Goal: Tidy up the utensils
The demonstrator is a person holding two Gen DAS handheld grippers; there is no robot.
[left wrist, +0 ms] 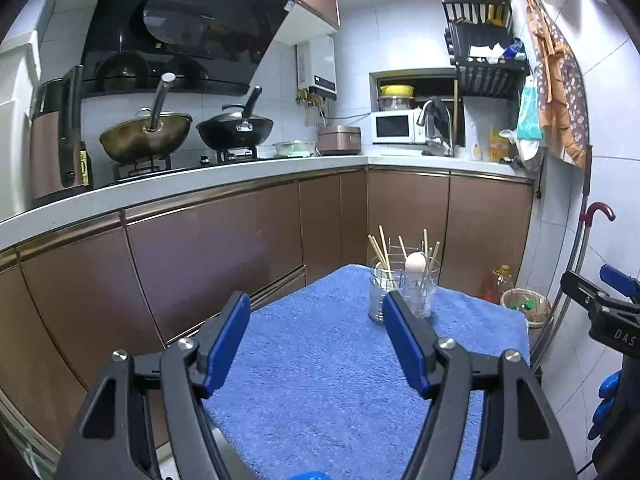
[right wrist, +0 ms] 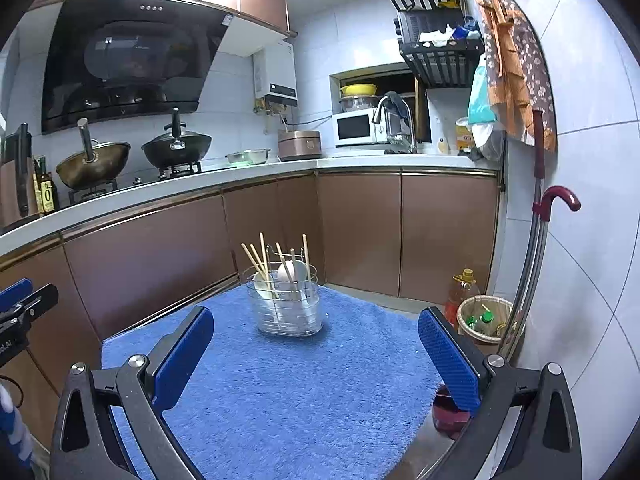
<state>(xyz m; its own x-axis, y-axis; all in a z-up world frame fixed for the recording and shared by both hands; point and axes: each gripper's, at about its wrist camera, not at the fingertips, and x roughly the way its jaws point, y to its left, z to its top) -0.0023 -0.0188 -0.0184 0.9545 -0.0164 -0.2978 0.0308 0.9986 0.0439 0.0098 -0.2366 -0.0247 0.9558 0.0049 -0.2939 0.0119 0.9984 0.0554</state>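
Two tools up over a small bench [right wrist: 280,400] with a fuzzy blue towel [left wrist: 320,360] on top.

Left tool [left wrist: 316,344]: wide open, blue pads far apart, nothing held. Up above the near part of the bench, pointing at the far edge.

Right tool [right wrist: 316,344]: wide open too, holding nothing. Also over the near edge, looking toward the far edge. Seen at the right side of the left view as well, off past the right edge of the bench.

Near the far edge of the bench, in from the far right corner: a clear holder with a wire frame [right wrist: 286,308]. Standing upright on the towel. Inside, wooden chopsticks [right wrist: 260,266] leaning out at different angles, and a white spoon [right wrist: 292,272] with its round end up. Both tools well apart from the holder.

Beside the bench on the floor, right side: a small bin [right wrist: 486,316] with bottles in it and an oil bottle [right wrist: 462,288] next to it.
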